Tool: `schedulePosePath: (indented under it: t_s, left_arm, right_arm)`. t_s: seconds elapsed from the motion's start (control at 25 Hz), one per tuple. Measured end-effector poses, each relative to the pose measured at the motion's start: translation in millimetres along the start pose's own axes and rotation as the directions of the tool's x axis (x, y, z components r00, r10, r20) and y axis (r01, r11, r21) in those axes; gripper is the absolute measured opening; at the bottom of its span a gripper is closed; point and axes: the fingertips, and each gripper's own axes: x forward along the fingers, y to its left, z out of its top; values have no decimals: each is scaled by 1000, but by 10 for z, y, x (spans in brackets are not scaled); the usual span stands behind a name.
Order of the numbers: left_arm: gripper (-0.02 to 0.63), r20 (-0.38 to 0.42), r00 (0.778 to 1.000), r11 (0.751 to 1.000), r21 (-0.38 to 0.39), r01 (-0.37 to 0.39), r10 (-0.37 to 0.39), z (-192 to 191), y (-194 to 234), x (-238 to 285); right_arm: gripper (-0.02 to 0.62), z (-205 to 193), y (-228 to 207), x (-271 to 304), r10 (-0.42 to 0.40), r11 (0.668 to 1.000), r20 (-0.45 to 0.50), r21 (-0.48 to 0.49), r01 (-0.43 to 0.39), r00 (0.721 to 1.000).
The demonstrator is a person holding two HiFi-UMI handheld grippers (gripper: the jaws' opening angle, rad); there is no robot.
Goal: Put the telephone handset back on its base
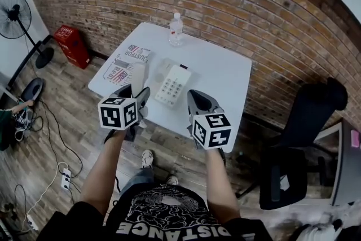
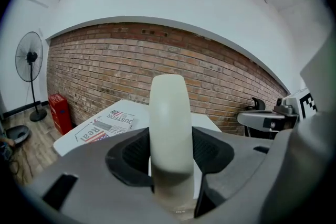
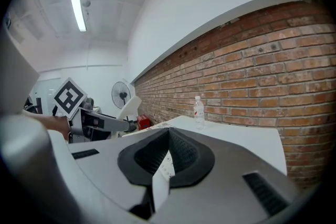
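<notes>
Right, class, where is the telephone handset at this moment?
In the head view the telephone handset stands upright in the jaws of the left gripper, just left of the telephone base on the white table.

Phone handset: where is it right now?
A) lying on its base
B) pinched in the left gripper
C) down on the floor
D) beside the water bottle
B: the left gripper has its jaws closed on the cream handset, held apart from the phone base.
</notes>
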Motion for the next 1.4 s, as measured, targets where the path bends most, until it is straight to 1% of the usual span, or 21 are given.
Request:
schedulePosePath:
  t_s: [0.28,0.48,0.84,1.24,1.4]
  left_arm:
    - [216,-76,994,997,10,74,-73,46,209,474]
    - [216,-155,980,991,27,134,-129,51,306,836]
    - [216,-302,934,976,50,214,-189,-52,417,1369]
    - [216,-431,879,972,19,233,-203,-189,501,1769]
    - [216,-488,848,971,11,241,-205,-288,509,1901]
  right_arm:
    - [0,20,-95,399,-44,999,-24,4,44,999]
    - [0,29,-217,642,-85,996,-37,20,86,996]
    - [0,-46,-344,984,-124,991,-68,44,127,990]
    - [0,-102,-472,1162,-171,982,-86,63,177,981]
    - [0,-122,-526,1190,-191,977,-88,75,197,978]
